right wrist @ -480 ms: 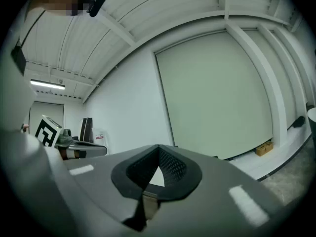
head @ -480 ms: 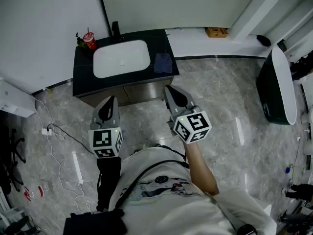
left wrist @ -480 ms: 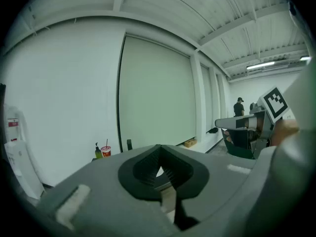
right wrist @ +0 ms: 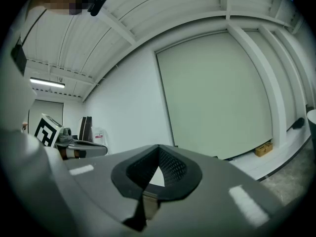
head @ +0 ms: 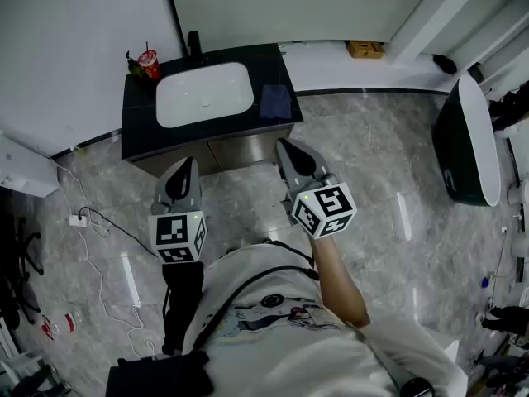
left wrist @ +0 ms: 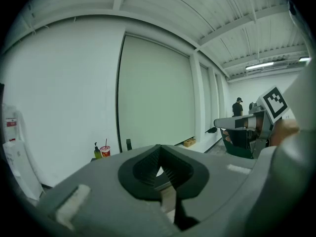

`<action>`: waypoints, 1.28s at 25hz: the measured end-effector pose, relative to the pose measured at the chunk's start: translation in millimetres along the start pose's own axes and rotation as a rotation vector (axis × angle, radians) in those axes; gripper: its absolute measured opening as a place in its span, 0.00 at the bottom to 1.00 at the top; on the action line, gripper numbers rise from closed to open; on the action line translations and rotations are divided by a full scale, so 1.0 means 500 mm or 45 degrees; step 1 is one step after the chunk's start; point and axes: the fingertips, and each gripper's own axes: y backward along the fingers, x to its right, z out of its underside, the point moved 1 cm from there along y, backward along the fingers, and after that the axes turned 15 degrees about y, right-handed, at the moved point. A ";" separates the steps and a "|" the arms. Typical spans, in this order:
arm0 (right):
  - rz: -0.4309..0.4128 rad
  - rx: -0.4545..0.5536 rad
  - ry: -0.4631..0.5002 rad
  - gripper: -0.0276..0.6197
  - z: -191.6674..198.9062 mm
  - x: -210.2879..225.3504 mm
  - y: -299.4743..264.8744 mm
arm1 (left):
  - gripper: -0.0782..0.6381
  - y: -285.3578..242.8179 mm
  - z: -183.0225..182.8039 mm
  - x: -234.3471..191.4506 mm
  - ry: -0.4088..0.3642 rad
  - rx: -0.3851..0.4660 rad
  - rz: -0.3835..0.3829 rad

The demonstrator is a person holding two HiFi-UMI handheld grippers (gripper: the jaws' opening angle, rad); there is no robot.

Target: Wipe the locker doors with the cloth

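A blue cloth [head: 275,102] lies folded on the dark counter, to the right of the white sink [head: 204,96]. Below the counter are the grey cabinet doors [head: 211,153], seen from above. My left gripper [head: 188,164] points at the cabinet front, shut and empty. My right gripper [head: 283,147] hovers just in front of the cabinet's right corner, a short way below the cloth, also shut with nothing in it. In the left gripper view the jaws [left wrist: 159,157] meet with nothing between them. The right gripper view shows its jaws [right wrist: 158,154] closed the same way.
A red cup [head: 150,60], a green bottle [head: 132,63] and a black faucet [head: 195,46] stand at the counter's back. Cables [head: 91,222] trail over the marble floor at the left. A dark tub-like object [head: 467,143] stands at the right, and a cardboard box [head: 366,51] sits by the far wall.
Almost nothing: the whole head view has slid up a little. Both grippers stay shut in the same places relative to the cabinet.
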 end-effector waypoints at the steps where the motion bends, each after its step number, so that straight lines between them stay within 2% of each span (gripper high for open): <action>1: 0.001 0.001 0.000 0.05 -0.001 -0.002 0.000 | 0.11 0.001 0.000 0.000 0.000 -0.001 0.002; 16: 0.011 -0.069 0.015 0.05 0.031 -0.013 0.001 | 0.11 0.022 0.018 -0.056 0.022 -0.024 -0.012; 25: -0.014 -0.156 0.022 0.05 0.069 -0.065 -0.021 | 0.11 0.048 0.065 -0.120 0.052 -0.101 -0.022; 32: -0.020 -0.228 -0.004 0.05 0.117 -0.077 -0.048 | 0.11 0.016 0.104 -0.164 0.095 -0.164 -0.032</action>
